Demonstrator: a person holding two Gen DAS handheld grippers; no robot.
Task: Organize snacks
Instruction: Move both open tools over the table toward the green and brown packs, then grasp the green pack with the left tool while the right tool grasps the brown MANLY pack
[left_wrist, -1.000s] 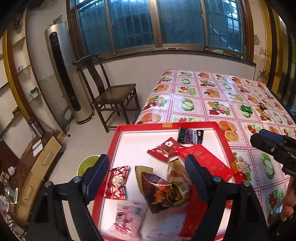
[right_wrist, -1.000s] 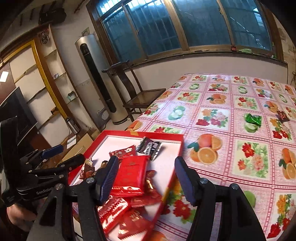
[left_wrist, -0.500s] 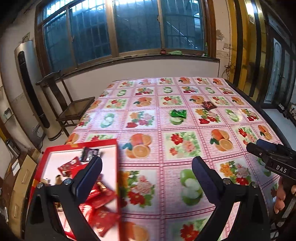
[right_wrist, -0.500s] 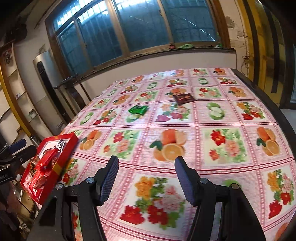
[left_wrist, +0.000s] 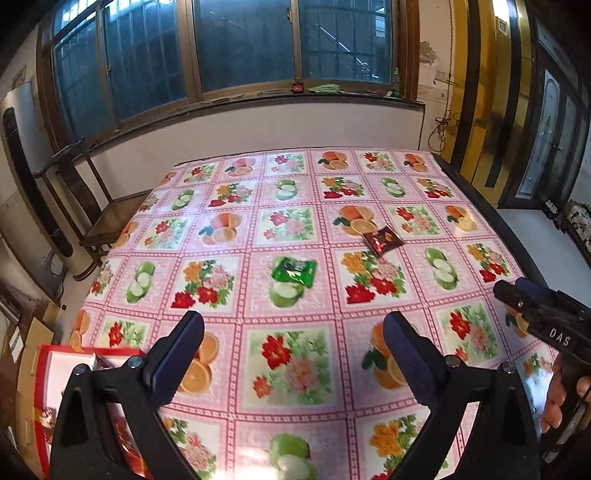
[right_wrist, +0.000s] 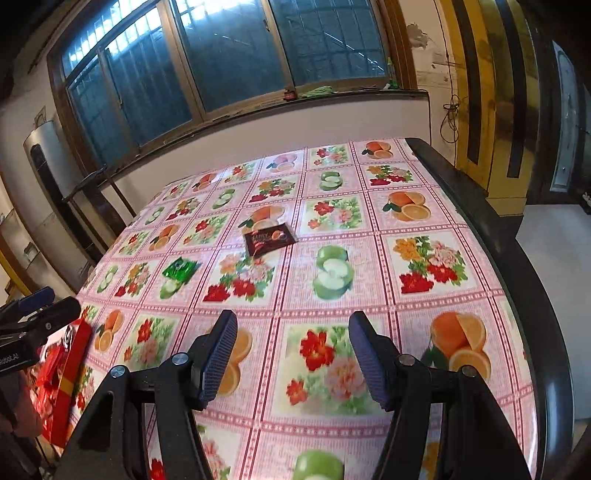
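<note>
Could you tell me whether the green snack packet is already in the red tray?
No, the green packet lies on the tablecloth.

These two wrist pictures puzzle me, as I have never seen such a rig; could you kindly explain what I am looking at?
A person holds a two-finger gripper in each hand, each carrying a wide-angle camera that looks along its fingers. One picture comes from the left gripper, the other from the right gripper. Both stand open and hold nothing. Below is a table under a fruit-and-flower tablecloth. Two loose snacks lie on it: a green packet and a dark red packet. At the left edge sits a red tray with more snacks.
</note>
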